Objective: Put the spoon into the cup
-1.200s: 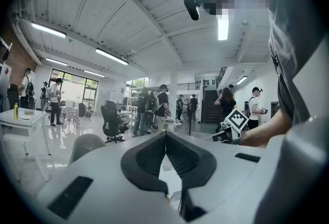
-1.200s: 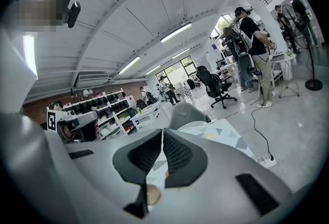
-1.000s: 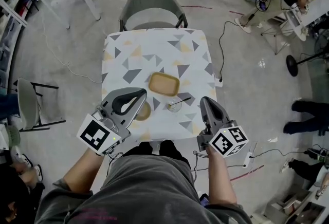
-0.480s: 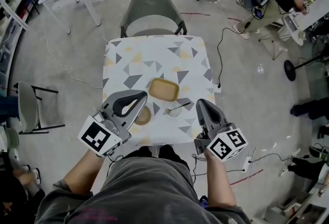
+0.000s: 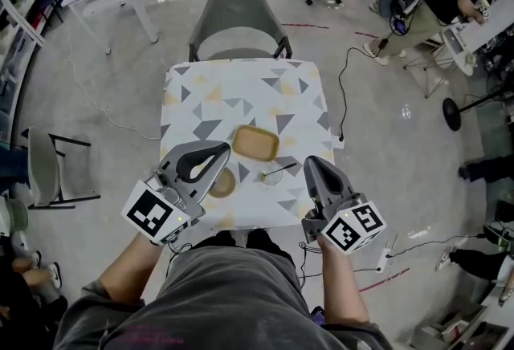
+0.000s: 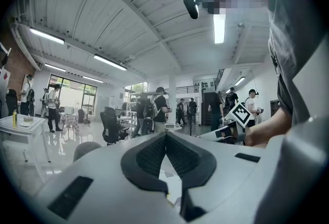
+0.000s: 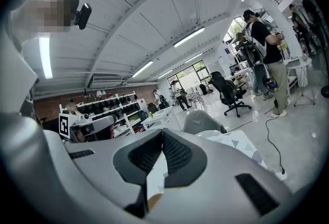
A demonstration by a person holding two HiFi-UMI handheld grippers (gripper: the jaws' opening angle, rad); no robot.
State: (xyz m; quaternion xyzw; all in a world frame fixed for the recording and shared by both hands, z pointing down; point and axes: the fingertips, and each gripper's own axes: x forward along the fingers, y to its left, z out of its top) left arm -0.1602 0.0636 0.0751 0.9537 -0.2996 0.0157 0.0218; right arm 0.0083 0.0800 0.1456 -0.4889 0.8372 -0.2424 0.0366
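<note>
Right gripper [image 5: 310, 167]: drawn back slightly, near right of cup [image 5: 270, 176]; jaws together, empty.
Left gripper [image 5: 218, 151]: unmoved; jaws together, empty.
Spoon [image 5: 284, 169]: unmoved, seemingly resting in cup; task likely done.

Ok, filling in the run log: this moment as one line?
left gripper shut, empty | right gripper shut, empty | spoon apparently in cup

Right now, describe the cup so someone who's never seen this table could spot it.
On the triangle-patterned table, find the tan rectangular tray. Just nearer the person sits the cup: small, round, clear, with the spoon handle pointing right, unlike the opaque brown disc at its left.
</note>
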